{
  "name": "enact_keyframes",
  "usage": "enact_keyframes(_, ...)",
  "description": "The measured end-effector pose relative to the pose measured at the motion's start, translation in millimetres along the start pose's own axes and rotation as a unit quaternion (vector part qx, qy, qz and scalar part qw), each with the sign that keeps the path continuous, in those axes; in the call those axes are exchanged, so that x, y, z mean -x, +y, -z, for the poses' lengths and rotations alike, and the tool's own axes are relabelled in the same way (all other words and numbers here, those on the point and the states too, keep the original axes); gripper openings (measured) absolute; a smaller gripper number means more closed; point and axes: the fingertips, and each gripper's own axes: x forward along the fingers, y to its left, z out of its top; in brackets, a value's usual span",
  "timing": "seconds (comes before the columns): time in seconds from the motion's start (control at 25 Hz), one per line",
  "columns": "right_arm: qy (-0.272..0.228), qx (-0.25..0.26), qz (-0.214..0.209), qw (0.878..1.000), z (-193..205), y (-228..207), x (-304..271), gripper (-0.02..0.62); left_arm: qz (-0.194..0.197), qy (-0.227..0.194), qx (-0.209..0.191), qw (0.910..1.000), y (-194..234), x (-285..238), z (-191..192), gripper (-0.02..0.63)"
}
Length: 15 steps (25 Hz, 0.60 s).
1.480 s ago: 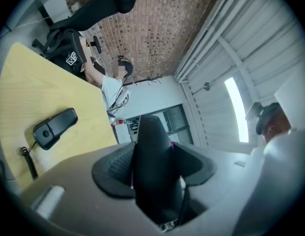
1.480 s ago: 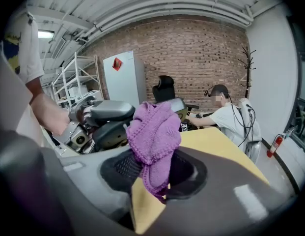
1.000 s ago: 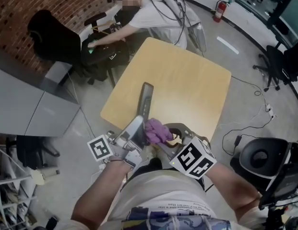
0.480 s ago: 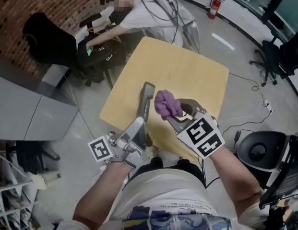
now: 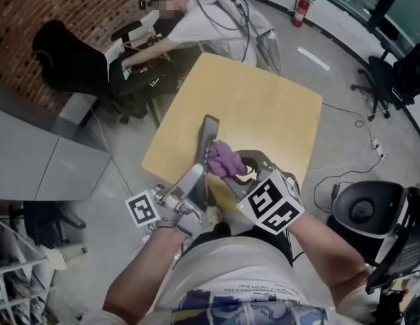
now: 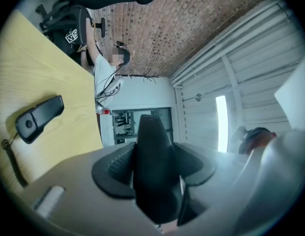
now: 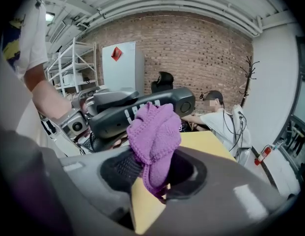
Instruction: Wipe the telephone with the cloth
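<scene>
My left gripper (image 5: 198,176) is shut on the lower end of the dark telephone handset (image 5: 208,133), which slants up over the yellow table (image 5: 264,107). In the left gripper view the handset (image 6: 152,146) fills the gap between the jaws of that gripper (image 6: 153,181). The right gripper (image 5: 233,171) is shut on a bunched purple cloth (image 5: 223,158) that rests against the handset's right side. Seen from the right gripper (image 7: 152,176), the cloth (image 7: 153,136) sticks up from the jaws in front of the handset (image 7: 142,107).
A small black object with a cord (image 6: 38,118) lies on the table. A seated person (image 5: 196,22) leans over a desk beyond the far edge. A grey cabinet (image 5: 40,154) stands left, a black chair (image 5: 368,222) right, cables (image 5: 345,181) on the floor.
The right gripper carried the cloth up along the handset and away to the right, then came back down and left against it. The left gripper has held still.
</scene>
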Motion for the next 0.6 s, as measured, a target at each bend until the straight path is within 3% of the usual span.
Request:
enact_keyframes(0.2,0.01,0.024,-0.008,1.0,1.1,16.0,1.4,0.123,-0.003,-0.002,0.005,1.0,3.5,1.3,-4.6,0.255)
enact_keyframes(0.6,0.025,0.069,-0.066,0.995,7.0,62.0,2.3,0.123,-0.009,-0.027,-0.001,0.9996,4.6,7.5,-23.6,0.255)
